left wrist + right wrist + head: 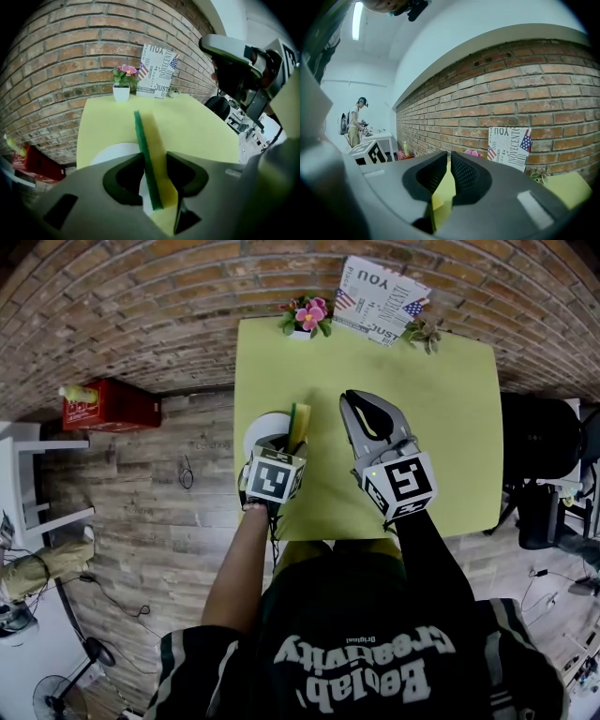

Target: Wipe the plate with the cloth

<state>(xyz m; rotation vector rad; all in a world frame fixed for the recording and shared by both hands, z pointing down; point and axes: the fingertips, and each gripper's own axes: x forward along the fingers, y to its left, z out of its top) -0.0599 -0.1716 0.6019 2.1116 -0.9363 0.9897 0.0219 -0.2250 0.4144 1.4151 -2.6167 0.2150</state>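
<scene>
Left gripper (154, 164) grasps the yellow-green sponge (144, 133) on edge, jaws against both faces. Sponge stands over the white plate (115, 152), at the near left of the yellow table (197, 126); contact cannot be told. Right gripper (448, 164) clenched, empty, above the table alongside.

L gripper (153, 159) tilts steeply down over the table's (450, 427) left edge, jaws touching a sponge (143, 136) on both sides. R gripper (449, 164) approx. level over table centre, jaws closed to a slit, empty.
</scene>
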